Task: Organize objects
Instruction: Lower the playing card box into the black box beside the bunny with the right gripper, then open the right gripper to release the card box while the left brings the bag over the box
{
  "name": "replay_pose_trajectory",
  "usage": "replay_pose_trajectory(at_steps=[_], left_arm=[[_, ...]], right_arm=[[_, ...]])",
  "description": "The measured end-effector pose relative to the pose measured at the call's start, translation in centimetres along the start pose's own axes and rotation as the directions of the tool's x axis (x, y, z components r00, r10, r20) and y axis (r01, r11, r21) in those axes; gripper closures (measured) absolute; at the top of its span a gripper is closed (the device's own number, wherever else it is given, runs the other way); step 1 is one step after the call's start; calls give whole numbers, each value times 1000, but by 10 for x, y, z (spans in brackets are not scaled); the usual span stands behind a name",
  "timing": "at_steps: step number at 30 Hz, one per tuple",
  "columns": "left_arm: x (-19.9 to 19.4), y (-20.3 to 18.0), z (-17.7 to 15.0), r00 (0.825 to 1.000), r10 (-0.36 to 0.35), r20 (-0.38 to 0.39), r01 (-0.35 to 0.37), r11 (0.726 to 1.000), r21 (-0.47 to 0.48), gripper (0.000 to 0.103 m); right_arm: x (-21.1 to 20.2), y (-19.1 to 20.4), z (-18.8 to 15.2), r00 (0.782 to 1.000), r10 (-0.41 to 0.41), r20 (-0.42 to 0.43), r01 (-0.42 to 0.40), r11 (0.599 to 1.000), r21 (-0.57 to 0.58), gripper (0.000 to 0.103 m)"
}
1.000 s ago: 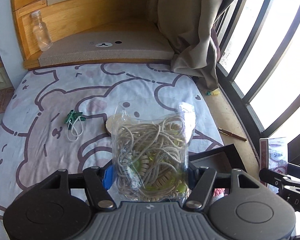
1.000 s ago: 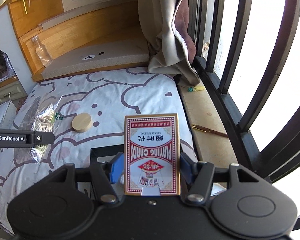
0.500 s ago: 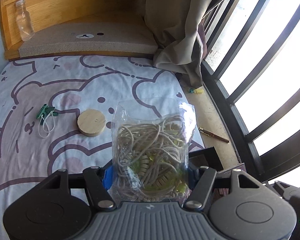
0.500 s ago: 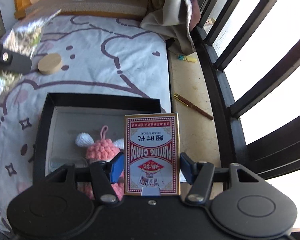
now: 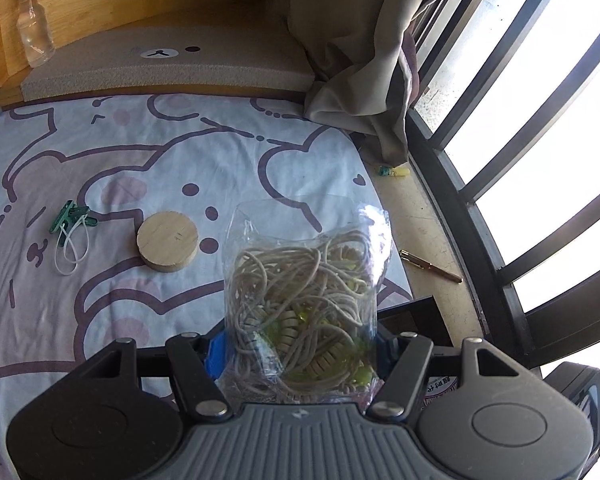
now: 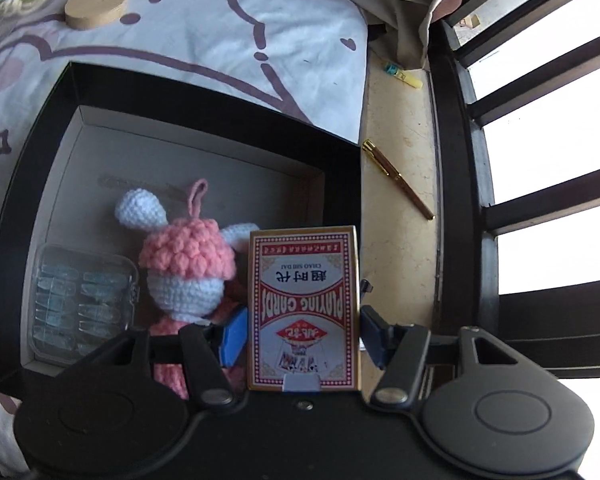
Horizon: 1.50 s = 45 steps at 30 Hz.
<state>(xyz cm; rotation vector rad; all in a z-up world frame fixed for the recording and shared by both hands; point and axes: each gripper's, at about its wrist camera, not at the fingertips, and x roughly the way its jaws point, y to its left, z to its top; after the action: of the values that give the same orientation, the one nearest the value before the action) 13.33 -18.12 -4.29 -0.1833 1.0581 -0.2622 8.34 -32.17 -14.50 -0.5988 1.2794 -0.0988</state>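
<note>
My left gripper (image 5: 300, 344) is partly open around a clear plastic bag of beige cord (image 5: 306, 300), its blue pads pressing the bag's sides so the bag stands up between them above the cartoon-bear bedsheet (image 5: 172, 152). My right gripper (image 6: 302, 330) is likewise closed on a box of playing cards (image 6: 303, 308), held upright by its two long edges, red-and-white face toward the camera. That box hangs over the near right corner of an open black box (image 6: 220, 120) that lies on the sheet by the bed's edge. Inside the black box lie a pink and white crocheted doll (image 6: 186, 264) with a hanging loop and, against the left wall, a small clear plastic case (image 6: 82, 300) of pale blue pieces; I cannot tell what they are. Out on the sheet lie a round wooden disc (image 5: 167, 246) and a green clip with a white loop (image 5: 71, 230). A pen (image 6: 398, 179) lies on the stone ledge beside the bed.
</note>
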Motion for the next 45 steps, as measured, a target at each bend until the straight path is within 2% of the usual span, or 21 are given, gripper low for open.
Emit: replay_pose_trajectory(at_steps=[10, 13, 15, 20, 26, 28, 30, 32, 34, 37, 40, 45], left_arm=[[9, -1, 1, 1000, 0, -14, 0, 1000, 9, 37], [9, -3, 1, 1000, 0, -14, 0, 1000, 14, 37], [10, -3, 1, 1000, 1, -14, -1, 1000, 14, 37], [9, -3, 1, 1000, 2, -16, -2, 1000, 15, 37], [15, -8, -4, 999, -26, -45, 27, 999, 23, 37], [15, -11, -6, 998, -29, -48, 31, 999, 36, 37], [16, -14, -7, 998, -28, -50, 30, 999, 43, 37], [17, -15, -8, 998, -28, -53, 30, 999, 44, 37], [18, -17, -9, 998, -25, -54, 28, 998, 48, 37], [19, -20, -10, 998, -25, -58, 28, 998, 55, 37], [22, -22, -11, 997, -28, -67, 31, 998, 54, 37], [28, -24, -13, 995, -42, -90, 46, 998, 43, 37]], right_arm=[[-3, 4, 2, 999, -1, -38, 1, 1000, -19, 43], [-7, 9, 2, 997, 57, -48, -57, 998, -12, 43], [-7, 11, 3, 998, 50, -46, -51, 999, -16, 43], [-1, -5, 0, 989, 137, -57, -131, 987, 92, 43], [3, -29, -12, 968, 251, -26, -241, 950, 200, 42], [-3, -46, -18, 949, 315, 20, -309, 913, 266, 35], [-10, -62, -22, 931, 357, 74, -360, 872, 333, 35], [-17, -74, -25, 927, 355, 120, -374, 851, 369, 35], [-21, -82, -27, 925, 352, 144, -380, 835, 398, 46], [-15, -88, -27, 929, 347, 129, -368, 825, 429, 65], [-8, -83, -28, 923, 370, 106, -379, 826, 416, 76], [8, -67, -27, 906, 421, 49, -408, 833, 373, 80]])
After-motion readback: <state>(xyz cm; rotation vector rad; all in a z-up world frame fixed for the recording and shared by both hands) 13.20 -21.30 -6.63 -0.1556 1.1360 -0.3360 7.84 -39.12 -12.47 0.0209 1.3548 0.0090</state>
